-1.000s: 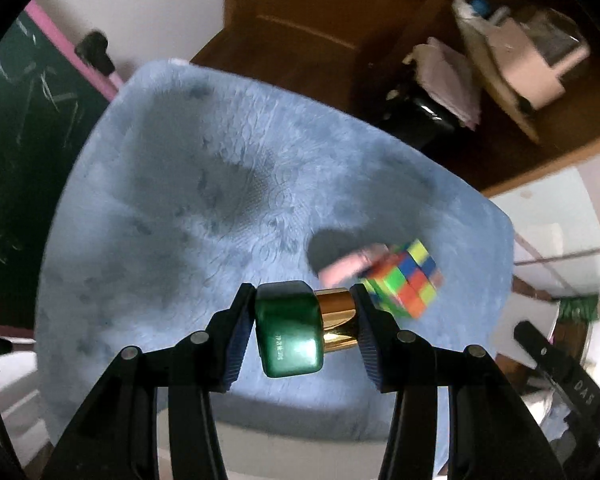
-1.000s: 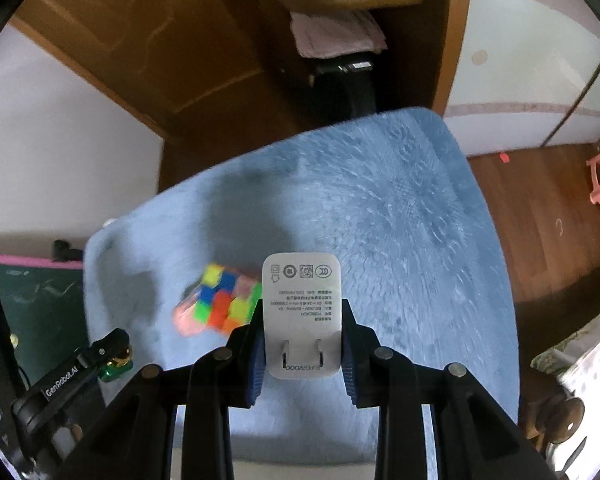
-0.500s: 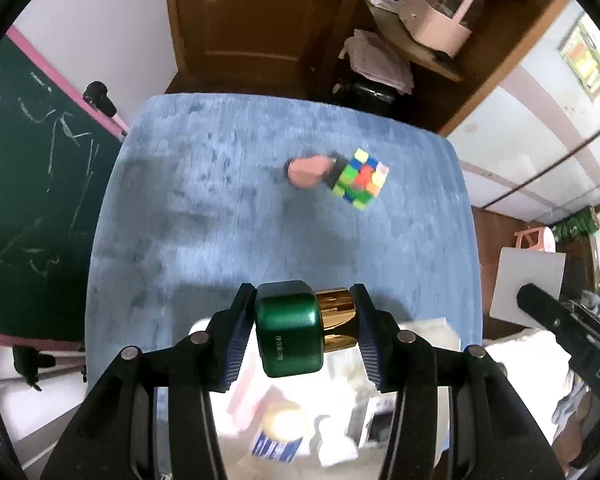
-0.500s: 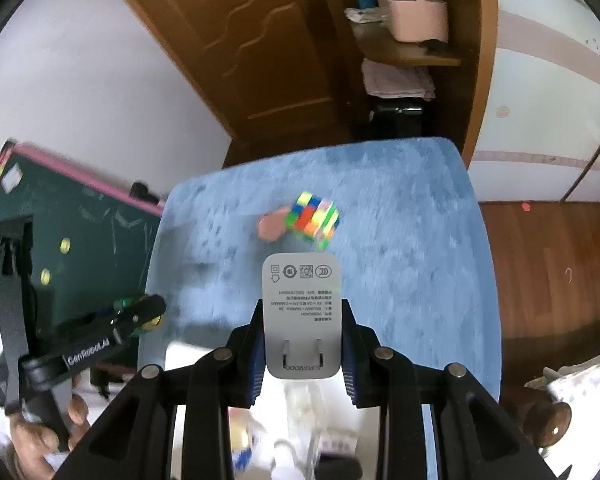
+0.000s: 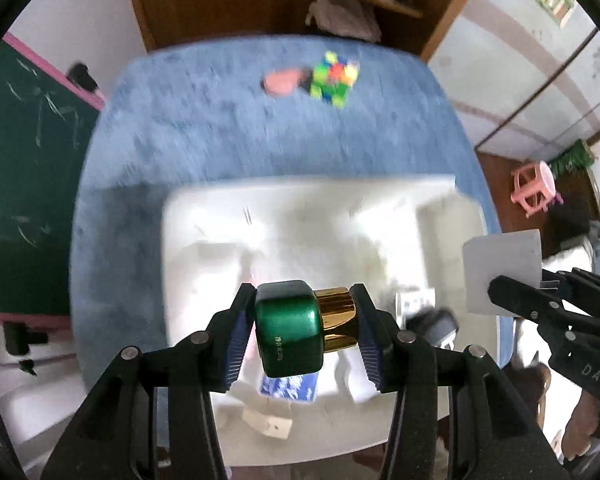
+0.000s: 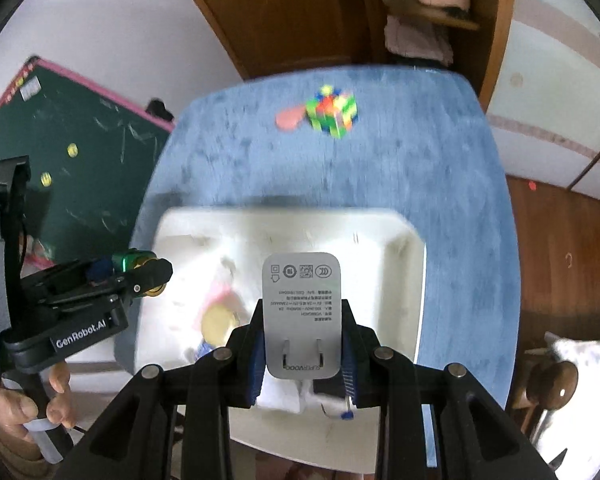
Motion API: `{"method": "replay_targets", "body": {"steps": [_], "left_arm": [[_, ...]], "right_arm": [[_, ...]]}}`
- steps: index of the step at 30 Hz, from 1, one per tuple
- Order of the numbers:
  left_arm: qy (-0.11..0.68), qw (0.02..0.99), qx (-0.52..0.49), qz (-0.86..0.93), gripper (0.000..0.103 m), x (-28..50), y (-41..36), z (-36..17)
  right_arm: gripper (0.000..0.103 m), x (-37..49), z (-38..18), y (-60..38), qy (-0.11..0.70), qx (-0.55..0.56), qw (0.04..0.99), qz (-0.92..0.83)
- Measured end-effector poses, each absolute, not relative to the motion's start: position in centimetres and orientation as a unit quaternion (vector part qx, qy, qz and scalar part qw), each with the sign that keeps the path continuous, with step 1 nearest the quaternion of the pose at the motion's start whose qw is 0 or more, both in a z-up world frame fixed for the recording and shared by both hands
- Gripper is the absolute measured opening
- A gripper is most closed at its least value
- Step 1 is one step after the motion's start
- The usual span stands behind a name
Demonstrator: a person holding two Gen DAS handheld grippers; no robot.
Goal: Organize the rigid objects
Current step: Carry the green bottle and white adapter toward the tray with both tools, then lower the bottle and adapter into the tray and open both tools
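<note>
Over the white bin [image 5: 440,216] both grippers now hang, having swung back from the far end of the blue table [image 5: 228,128]; left gripper [image 5: 300,332] jaws clamp the green bottle [image 5: 290,336], right gripper [image 6: 304,344] jaws pinch the white charger [image 6: 302,308], so both look ready to drop, cube [image 6: 332,116] remaining

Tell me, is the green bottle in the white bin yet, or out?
Out. The green bottle lies sideways, clamped in the left claw, held above the white bin; nothing shows it released.
</note>
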State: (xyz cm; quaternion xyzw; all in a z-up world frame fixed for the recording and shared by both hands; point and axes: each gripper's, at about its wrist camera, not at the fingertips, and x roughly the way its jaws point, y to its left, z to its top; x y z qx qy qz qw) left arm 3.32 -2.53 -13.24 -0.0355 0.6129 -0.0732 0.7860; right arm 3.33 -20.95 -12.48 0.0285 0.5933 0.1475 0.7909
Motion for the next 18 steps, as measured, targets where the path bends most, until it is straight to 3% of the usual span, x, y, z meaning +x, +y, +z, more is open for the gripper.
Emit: {"method": "replay_targets", "body": {"steps": [8,18], "left_arm": [[0.651,0.755,-0.013,-0.072,0.046,3.1,-3.9,-19.1],[0.634,0.77,0.011,-0.072,0.046,6.5,-5.2,-21.0]], "right_arm": [[0.031,-0.6,-18.7,-18.5,0.642,-0.027,0.748,0.166],[0.032,-0.5,-23.3,-15.7,0.665,-0.07,0.726,0.159]]}}
